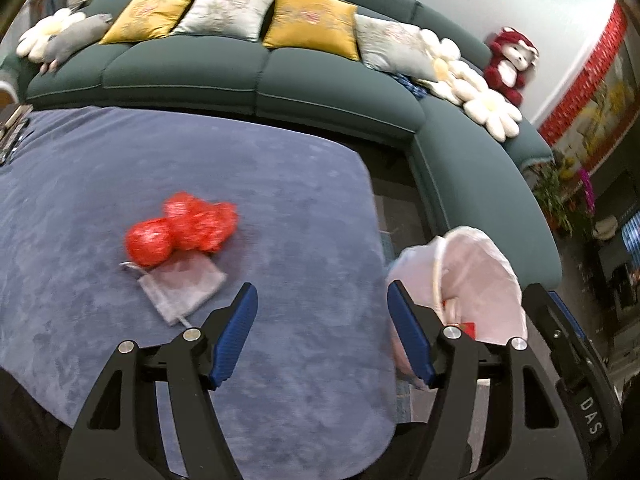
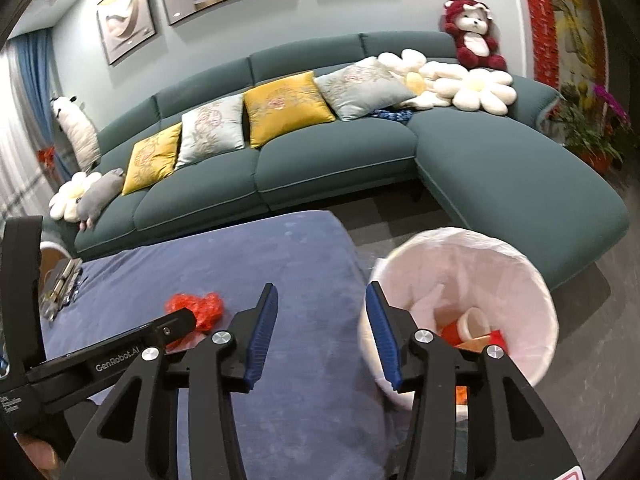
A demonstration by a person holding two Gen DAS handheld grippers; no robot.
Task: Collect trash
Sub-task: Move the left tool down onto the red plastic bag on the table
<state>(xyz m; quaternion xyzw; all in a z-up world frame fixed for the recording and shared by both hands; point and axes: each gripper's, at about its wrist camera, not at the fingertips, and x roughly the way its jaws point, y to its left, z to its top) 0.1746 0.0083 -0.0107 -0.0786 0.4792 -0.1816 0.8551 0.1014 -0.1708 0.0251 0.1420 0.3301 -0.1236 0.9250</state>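
Trash remains on the surface [image 1: 280,184]: red net [image 1: 182,229] touching grey pouch [image 1: 182,286]. Both grippers, left [image 1: 322,330] and right [image 2: 322,330], have fingers apart, empty. We should approach the net slowly, then carry it to the bin [image 2: 532,280].

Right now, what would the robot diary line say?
left gripper: open, empty | right gripper: open, empty | red netting, grey pouch: on table | bin: holds trash

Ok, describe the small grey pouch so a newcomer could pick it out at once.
Start at the blue-covered table before the green sofa. Near its middle lies a crumpled red mesh net. The pouch lies flat against the net's near side: sheer pale grey fabric, the only grey thing there.
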